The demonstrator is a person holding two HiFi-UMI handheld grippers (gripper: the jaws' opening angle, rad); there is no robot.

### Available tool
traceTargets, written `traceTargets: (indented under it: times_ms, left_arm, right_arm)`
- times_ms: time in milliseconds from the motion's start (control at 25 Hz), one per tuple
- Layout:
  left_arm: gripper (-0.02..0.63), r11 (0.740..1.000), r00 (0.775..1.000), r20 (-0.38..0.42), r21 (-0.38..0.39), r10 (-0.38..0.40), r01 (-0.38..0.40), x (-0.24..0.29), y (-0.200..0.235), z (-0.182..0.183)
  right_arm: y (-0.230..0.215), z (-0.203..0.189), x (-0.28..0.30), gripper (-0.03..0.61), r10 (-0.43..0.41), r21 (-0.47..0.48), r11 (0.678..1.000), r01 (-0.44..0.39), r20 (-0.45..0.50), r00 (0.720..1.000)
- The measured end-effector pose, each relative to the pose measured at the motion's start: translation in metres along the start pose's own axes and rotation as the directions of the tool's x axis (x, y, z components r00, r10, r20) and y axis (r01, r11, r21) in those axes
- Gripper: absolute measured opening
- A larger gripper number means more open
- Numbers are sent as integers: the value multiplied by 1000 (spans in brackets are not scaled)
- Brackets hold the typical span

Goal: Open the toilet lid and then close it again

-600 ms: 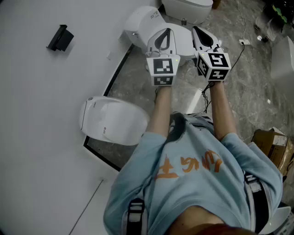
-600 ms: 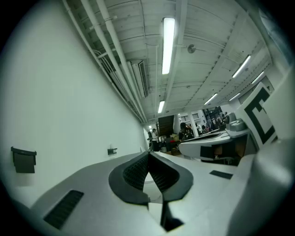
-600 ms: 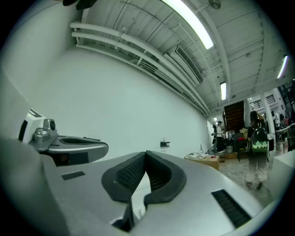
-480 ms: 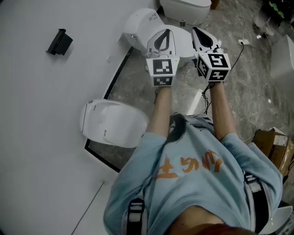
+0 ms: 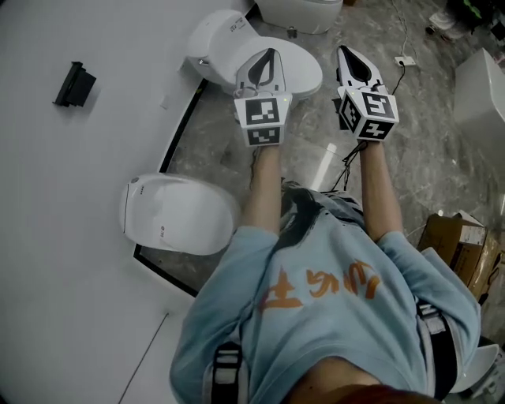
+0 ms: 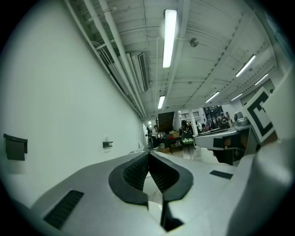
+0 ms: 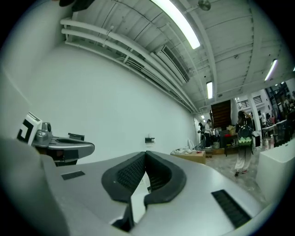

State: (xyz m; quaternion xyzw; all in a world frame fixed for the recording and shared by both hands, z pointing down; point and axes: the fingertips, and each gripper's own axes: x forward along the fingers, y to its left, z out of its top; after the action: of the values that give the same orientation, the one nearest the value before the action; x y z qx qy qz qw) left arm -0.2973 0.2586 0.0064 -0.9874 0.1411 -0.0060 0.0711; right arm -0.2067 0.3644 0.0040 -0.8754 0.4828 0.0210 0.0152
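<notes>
Three white toilets stand along the white wall in the head view. The nearest toilet point(image 5: 173, 215) is at the left with its lid down. A second toilet point(image 5: 225, 43) lies ahead, lid down, partly hidden behind my left gripper point(image 5: 267, 54). Only the bowl of a third toilet point(image 5: 300, 12) shows at the top edge. My left gripper point(image 6: 148, 154) is held level in the air, shut and empty. My right gripper point(image 5: 346, 52) is beside it over the marble floor, and the right gripper view shows this right gripper point(image 7: 145, 154) shut and empty too.
A black box point(image 5: 74, 84) is mounted on the wall. A white tube point(image 5: 324, 164) and a cable with a socket point(image 5: 404, 60) lie on the floor. At the right are a white block point(image 5: 481, 95) and a cardboard box point(image 5: 461, 245). People stand far down the hall point(image 7: 243, 138).
The head view has shifted, so the toilets slid left in the picture. The two grippers stand a little farther apart. Both jaws stayed shut.
</notes>
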Motion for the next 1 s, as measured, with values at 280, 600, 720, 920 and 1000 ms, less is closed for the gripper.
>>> traceTargets:
  times_ms: [280,600,720,920,1000]
  left_arm:
    - [28,1000,999,-34,10,12,-11,36,-5,-9]
    - [27,1000,996,-85,-17,-2,0,120,16,-68]
    - [28,1000,993,-120,-19,-12,10,168,21,-89]
    - [28,997,977,-206,-56,-59,49,248,41,-118]
    - [28,997,967,-251,-76,-51,33,272,58,-140]
  right_arm:
    - [-45,-6,7,12,-24,18,1000,23,2,1000]
    - [-85,-55,77,12,-18,6,1000,18,-31,999]
    - [-116,-75,115,12,-29,29,999,31,-60,998]
    - [-148,-103,208,12,6,57,998,1,-126,992]
    - [-155,-121,252,12,36,63,998,-26,-166,985]
